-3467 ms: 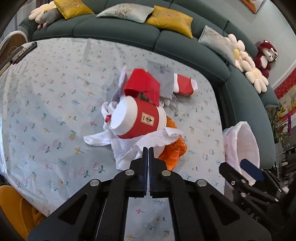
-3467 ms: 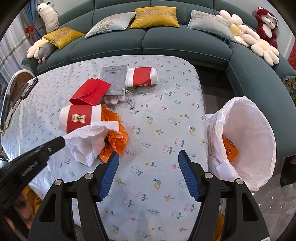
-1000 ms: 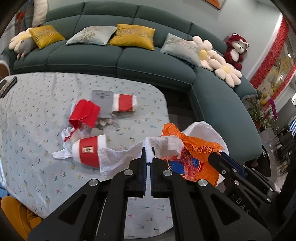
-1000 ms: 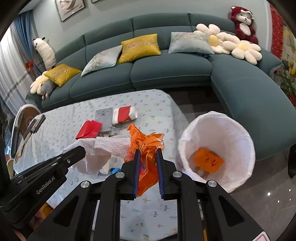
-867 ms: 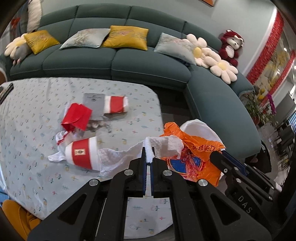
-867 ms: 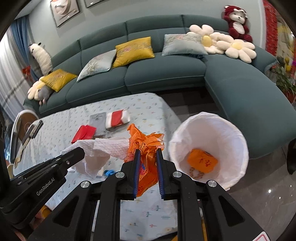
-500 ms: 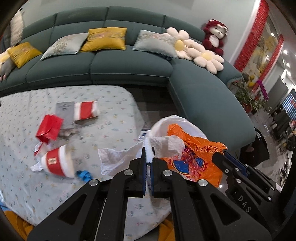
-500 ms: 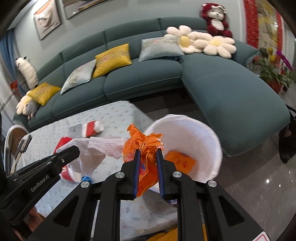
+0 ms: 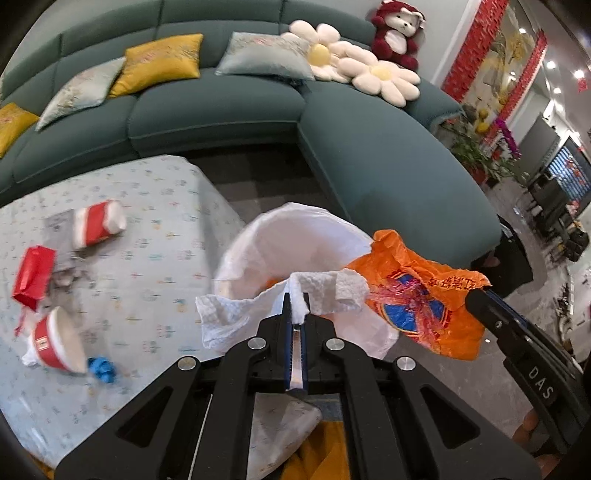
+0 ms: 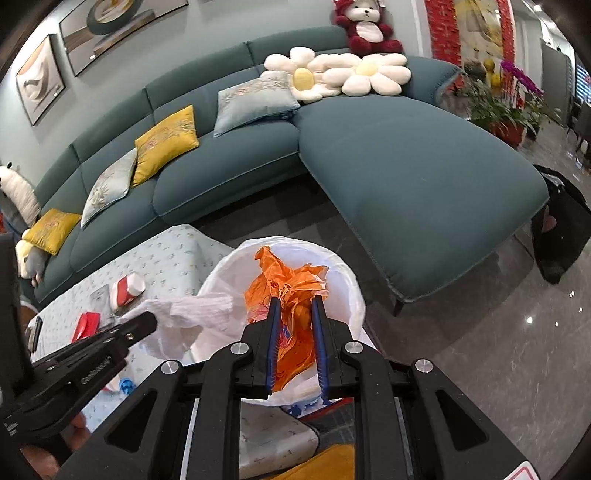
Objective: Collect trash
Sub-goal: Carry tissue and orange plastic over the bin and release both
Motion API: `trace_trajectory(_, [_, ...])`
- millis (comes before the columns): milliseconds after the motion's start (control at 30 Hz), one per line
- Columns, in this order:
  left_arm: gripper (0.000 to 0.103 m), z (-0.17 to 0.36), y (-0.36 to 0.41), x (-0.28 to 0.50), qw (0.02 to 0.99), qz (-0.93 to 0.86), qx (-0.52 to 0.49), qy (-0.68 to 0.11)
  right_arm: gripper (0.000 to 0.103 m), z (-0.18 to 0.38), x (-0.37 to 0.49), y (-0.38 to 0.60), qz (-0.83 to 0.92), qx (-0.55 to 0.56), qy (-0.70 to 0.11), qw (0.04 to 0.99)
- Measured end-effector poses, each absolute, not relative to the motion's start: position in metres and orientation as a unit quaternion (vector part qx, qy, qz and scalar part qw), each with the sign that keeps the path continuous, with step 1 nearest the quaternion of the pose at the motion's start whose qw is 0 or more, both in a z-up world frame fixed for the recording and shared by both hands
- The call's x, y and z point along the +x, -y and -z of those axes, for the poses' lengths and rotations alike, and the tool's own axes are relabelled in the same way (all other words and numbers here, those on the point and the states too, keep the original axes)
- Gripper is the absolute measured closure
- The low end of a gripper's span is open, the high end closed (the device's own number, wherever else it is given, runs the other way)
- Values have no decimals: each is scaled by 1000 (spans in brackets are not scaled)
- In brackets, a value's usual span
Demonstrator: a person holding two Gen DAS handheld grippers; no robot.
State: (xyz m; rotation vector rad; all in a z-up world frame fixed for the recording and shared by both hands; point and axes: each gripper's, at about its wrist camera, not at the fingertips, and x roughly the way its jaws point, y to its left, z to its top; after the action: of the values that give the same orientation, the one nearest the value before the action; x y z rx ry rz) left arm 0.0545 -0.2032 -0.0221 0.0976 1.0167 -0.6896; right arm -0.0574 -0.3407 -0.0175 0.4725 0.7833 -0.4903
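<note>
My left gripper (image 9: 295,301) is shut on a white paper towel (image 9: 236,314) and holds it above the white-lined trash bin (image 9: 258,243). My right gripper (image 10: 296,301) is shut on a crumpled orange plastic bag (image 10: 288,280) over the bin's mouth (image 10: 343,280). The bag also shows in the left wrist view (image 9: 417,295), and the towel in the right wrist view (image 10: 199,308). On the table (image 9: 155,206) lie a red-and-white cup (image 9: 55,341), a red packet (image 9: 33,277), a red-and-white roll (image 9: 98,223) and a small blue scrap (image 9: 101,369).
A teal sectional sofa (image 10: 388,155) with cushions curves behind the table and bin. Flower pillows (image 10: 332,74) and a red teddy bear (image 10: 365,26) sit on it. A black bag (image 10: 561,221) stands on the glossy floor at the right.
Both grippers have moved right from the table to above the bin, carrying the towel and the orange bag. The table trash has slid to the left of view.
</note>
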Motion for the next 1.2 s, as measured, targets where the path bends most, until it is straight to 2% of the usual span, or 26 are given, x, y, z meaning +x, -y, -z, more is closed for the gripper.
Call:
trace_trajectory(33, [98,26,209,56,813,325,48,-480,87,19,-57,343,236,227,-375,867])
trace_trajectory(67, [92,29,213,58,812,325,51,-483,87,21,-56,343,236,228,-376,867])
trace_trajectory(200, [47,32,216,64,824,307,49,-473,87,26,-51,346,233,229,-381,865])
trace_trajectory(267, [40,30,214,66,831,298,47,-468,87,29,-46,346,229,229,-384,865])
trace_trajectory(567, [39,31,189,80,836,271,32,-477,87,35,-25,334,211,216,-394,868])
trace_trajectory(733, [38,32,171,85,841,255,28,-476,82,37,-9,321,201,205,-401,870])
trace_trajectory(767, [37,32,168,86,843,251,28,-475,80,36,-6,318,199,202,-401,871])
trace_trajectory(933, [32,30,147,94,850,229,15,-475,60,28,2,303,197,189,-395,877])
trace_trajectory(1000, [25,29,137,96,854,215,11,-475,51,23,5,295,197,181,-393,880])
trace_trajectory(1200, [23,26,105,100,863,186,-3,-470,47,13,15,268,184,162,-396,885])
